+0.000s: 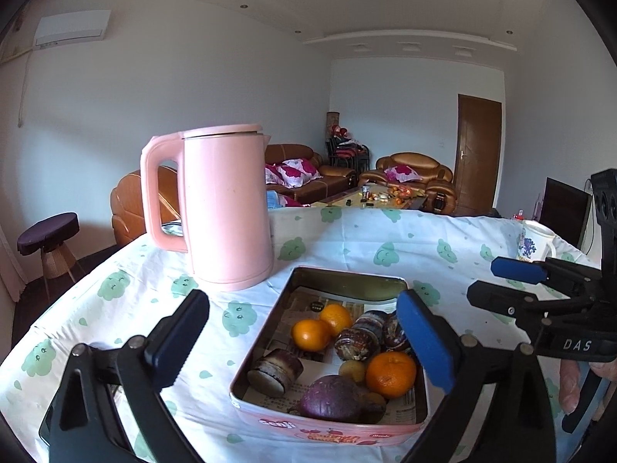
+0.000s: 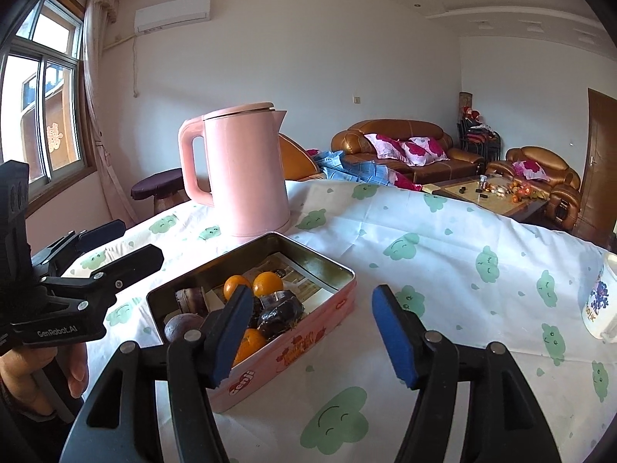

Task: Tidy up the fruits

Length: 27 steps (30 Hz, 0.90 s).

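Left wrist view: looks forward and slightly down between its own fingers, close above the tin (image 1: 327, 422). Right wrist view: faces the same tin (image 2: 308, 341) from its right, close. Both share the kettle (image 1: 227, 208) (image 2: 246, 169), tablecloth (image 1: 366, 247) (image 2: 443, 239) and sofas beyond

From my feed I see a living room with pale walls and a white ceiling dotted with recessed lights. A window (image 2: 42, 104) on the left lets in daylight beside a pink curtain (image 2: 101, 88), with an air conditioner (image 2: 172, 12) mounted high. Brown leather sofas (image 2: 408, 150) with floral cushions (image 2: 401, 147) face a cluttered coffee table (image 2: 489, 195). A wooden door (image 1: 478, 152) stands shut, and a padded stool (image 1: 48, 233) sits near the desk (image 2: 443, 262).
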Tool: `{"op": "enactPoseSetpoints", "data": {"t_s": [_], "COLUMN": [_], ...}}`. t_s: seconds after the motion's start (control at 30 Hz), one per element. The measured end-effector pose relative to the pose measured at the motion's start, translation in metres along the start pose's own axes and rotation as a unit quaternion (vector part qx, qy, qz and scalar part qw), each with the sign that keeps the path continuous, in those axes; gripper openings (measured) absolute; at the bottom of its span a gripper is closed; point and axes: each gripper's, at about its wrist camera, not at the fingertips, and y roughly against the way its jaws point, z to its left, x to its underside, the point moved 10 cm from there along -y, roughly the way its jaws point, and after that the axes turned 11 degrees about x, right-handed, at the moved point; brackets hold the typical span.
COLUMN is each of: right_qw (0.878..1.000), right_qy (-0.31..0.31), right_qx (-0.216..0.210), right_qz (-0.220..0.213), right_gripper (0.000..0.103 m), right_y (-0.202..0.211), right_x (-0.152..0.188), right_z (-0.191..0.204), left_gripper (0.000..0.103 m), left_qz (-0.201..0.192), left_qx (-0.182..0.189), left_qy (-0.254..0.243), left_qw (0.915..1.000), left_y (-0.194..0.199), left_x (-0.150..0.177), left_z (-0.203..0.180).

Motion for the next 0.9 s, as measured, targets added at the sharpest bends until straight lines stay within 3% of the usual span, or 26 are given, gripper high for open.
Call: {"op": "enactPoseSetpoints", "data": {"t_s": [0.9], "right_qw": [1.0], "right_qy": [-0.009], "right_qx": [0.004], "right_qz": [-0.006], "right_gripper": [0.066], "right_y": [0.01], "right_x": [0.001], "right_z": [-0.0096], "left_gripper": [0.103], "left_qz": [-0.006], "left_qx": [0.001], "left_qy": [-0.014], "left_qw": [0.9999], "left_y": [0.0061], "left_x": [-0.005], "left_z": [-0.0088]}}
